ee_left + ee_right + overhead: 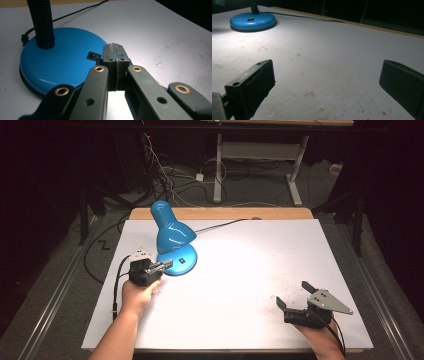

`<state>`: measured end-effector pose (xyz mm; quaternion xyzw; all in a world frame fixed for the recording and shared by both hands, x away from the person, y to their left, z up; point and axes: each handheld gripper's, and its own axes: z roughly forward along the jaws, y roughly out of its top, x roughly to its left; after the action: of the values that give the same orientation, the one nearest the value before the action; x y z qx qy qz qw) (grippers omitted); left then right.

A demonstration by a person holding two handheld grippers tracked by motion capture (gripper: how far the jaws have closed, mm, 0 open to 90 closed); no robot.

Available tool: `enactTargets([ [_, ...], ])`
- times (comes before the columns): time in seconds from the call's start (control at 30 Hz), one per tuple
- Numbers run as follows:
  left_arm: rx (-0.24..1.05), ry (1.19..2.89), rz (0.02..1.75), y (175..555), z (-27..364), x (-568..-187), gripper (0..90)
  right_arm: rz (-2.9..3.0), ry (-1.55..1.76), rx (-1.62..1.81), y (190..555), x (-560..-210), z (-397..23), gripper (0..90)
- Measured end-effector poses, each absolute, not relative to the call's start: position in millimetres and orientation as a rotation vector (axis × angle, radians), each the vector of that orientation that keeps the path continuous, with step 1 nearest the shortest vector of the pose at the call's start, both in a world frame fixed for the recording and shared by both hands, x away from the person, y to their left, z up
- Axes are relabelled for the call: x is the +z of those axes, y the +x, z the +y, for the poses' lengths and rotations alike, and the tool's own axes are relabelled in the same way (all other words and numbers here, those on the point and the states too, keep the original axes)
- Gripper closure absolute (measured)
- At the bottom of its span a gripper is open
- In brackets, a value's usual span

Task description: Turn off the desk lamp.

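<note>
A blue desk lamp [172, 236] stands lit at the table's left rear, its shade aimed down to the right. Its round blue base [57, 62] carries a black corrugated neck [41, 22] and a small black rocker switch [93, 55]. My left gripper [115, 47] is shut with nothing between its jaws, and its tips sit at the base's edge right beside the switch; whether they touch it I cannot tell. In the high view the left gripper [169, 264] reaches the base from the left. My right gripper [292, 293] rests open near the front right, far from the lamp base [253, 21].
The lamp's black cord [220, 224] runs across the white table top [260, 270] to the far wooden edge [225, 213]. Faint red and blue marks dot the surface [309, 95]. Beyond the table, cables [170, 175] and a desk frame [260, 150] stand on the floor.
</note>
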<state>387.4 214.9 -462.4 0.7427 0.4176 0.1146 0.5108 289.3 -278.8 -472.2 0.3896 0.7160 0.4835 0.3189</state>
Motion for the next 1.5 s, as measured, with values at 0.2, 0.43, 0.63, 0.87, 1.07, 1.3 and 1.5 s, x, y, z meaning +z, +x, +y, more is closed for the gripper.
enactTargets([
  [0.2, 0.269, 1.781, 1.018, 398, 214, -465, 88.1, 1.881, 1.025, 1.267, 289, -473, -280, 0.9],
  [0.43, 0.252, 1.765, 1.039, 405, 213, -470, 88.0, 1.879, 1.025, 1.267, 289, -472, -280, 0.8],
  [0.63, 0.226, 1.742, 1.055, 413, 210, -479, 88.0, 1.880, 1.025, 1.265, 289, -473, -280, 0.8],
  [0.87, 0.200, 1.727, 1.065, 420, 206, -485, 88.1, 1.884, 1.021, 1.263, 289, -473, -279, 0.8],
  [1.07, 0.195, 1.727, 1.071, 425, 203, -488, 88.0, 1.890, 1.023, 1.259, 289, -474, -279, 0.8],
  [1.3, 0.186, 1.727, 1.077, 430, 199, -493, 88.0, 1.887, 1.024, 1.261, 290, -474, -280, 0.8],
  [1.5, 0.191, 1.721, 1.084, 431, 199, -494, 88.1, 1.886, 1.024, 1.259, 289, -474, -280, 0.9],
])
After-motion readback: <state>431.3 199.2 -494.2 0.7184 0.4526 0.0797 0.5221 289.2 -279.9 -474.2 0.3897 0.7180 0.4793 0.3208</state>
